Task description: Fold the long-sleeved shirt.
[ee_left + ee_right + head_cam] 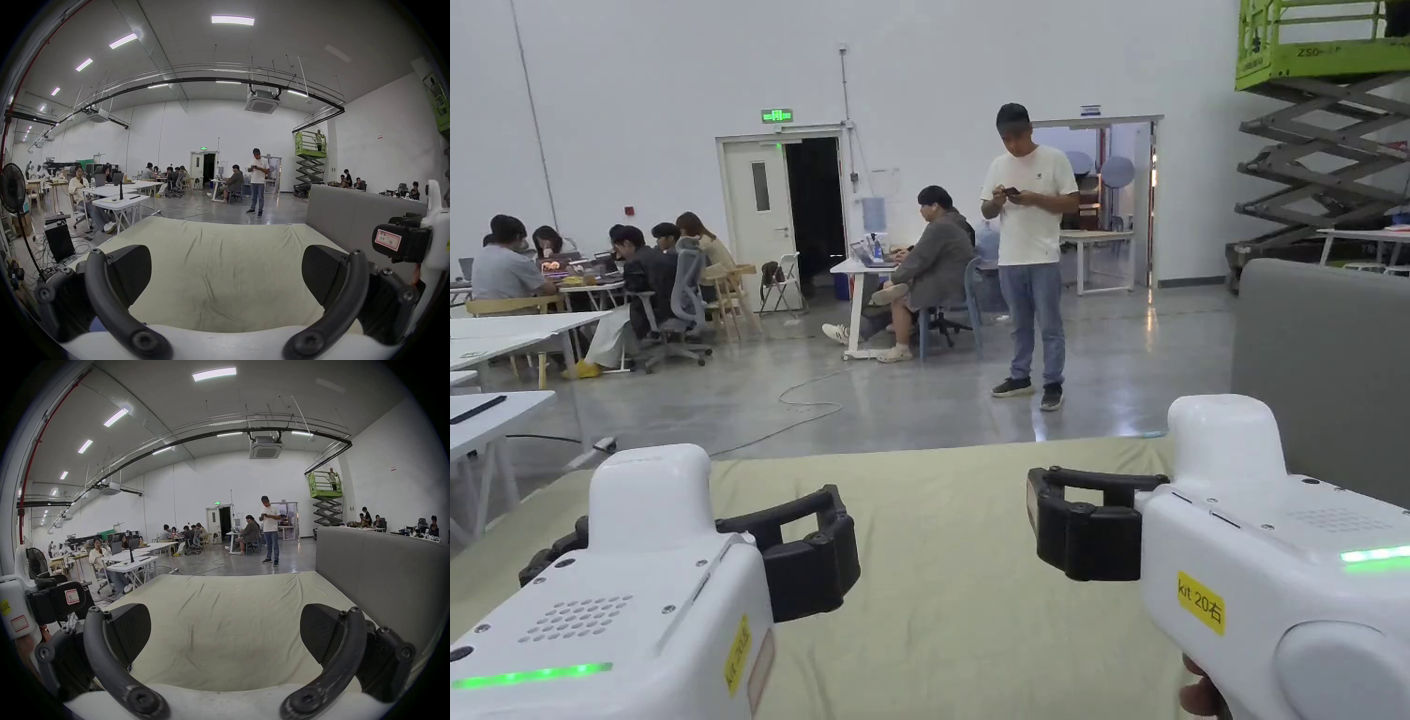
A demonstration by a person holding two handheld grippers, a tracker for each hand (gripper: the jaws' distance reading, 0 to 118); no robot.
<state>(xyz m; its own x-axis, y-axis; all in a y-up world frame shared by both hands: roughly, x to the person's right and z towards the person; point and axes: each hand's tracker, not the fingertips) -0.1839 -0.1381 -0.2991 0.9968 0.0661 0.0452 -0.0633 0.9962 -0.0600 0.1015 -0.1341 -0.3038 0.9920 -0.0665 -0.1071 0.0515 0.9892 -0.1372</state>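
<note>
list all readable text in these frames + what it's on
No text can be quoted.
Yellow sticker on right gripper: a label, left unread.
Second yellow sticker on left gripper: steeply angled, unreadable.
Red-bordered label on right gripper: handwritten scrawl, illegible.
Second red-bordered label on left gripper: illegible.
Green sign: too small.
Lettering on scissor lift: blurred, partly cut off.

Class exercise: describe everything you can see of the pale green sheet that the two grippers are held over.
The sheet is pale yellow-green cloth, matte, spread flat over a wide padded surface and lightly creased. Its far edge meets the grey floor, and a grey upholstered panel borders its right side. The left gripper and right gripper hover above it, jaws wide apart, holding nothing. No shirt lies on the part in view.
</note>
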